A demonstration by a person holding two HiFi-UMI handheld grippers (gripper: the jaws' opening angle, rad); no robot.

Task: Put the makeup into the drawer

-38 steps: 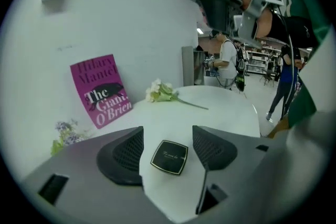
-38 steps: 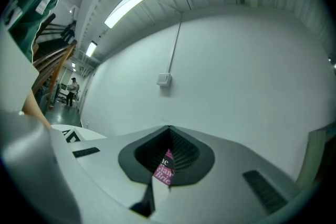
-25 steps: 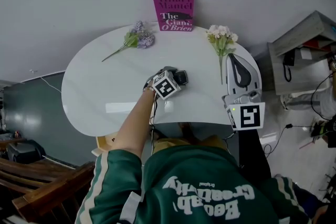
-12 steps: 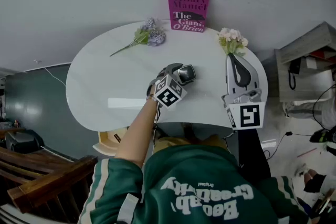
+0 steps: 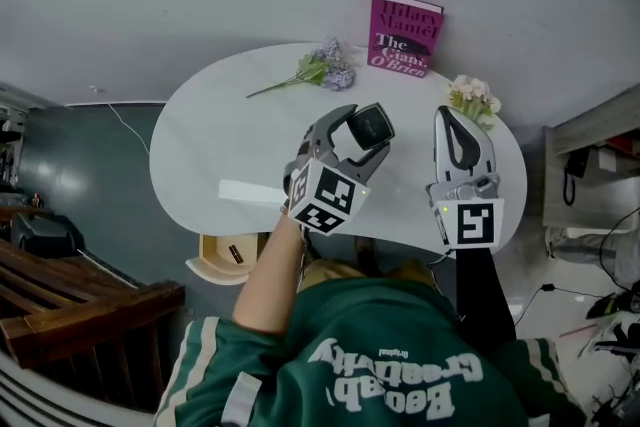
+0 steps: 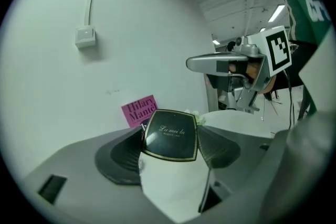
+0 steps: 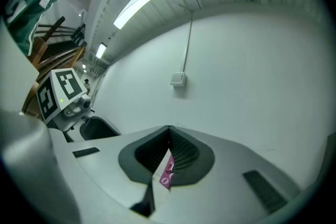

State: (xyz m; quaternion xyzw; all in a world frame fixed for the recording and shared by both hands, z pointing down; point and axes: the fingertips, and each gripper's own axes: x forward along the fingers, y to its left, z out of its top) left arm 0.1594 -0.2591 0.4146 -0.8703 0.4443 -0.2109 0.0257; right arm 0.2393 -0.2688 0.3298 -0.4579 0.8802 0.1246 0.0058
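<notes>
Here, left gripper: clenched on the compact, one jaw at each side of it, over the middle of the table.
Compact: black, square with rounded corners and a gold rim; in the left gripper view its lid faces the camera with small pale script on it. It is not in the drawer.
Right gripper: jaws pressed together with nothing in them, over the table's right part, apart from the left one.
Table: white, oval, against a pale wall.
Drawer: pale wood, pulled out under the table's near left edge, with a small dark thing inside that is too small to name; well apart from the compact.
Book: magenta, upright against the wall at the table's far side; a sliver of it shows past the right jaws.
Purple sprig: lying on the table left of the book.
White sprig: lying just beyond the right gripper's tip.
</notes>
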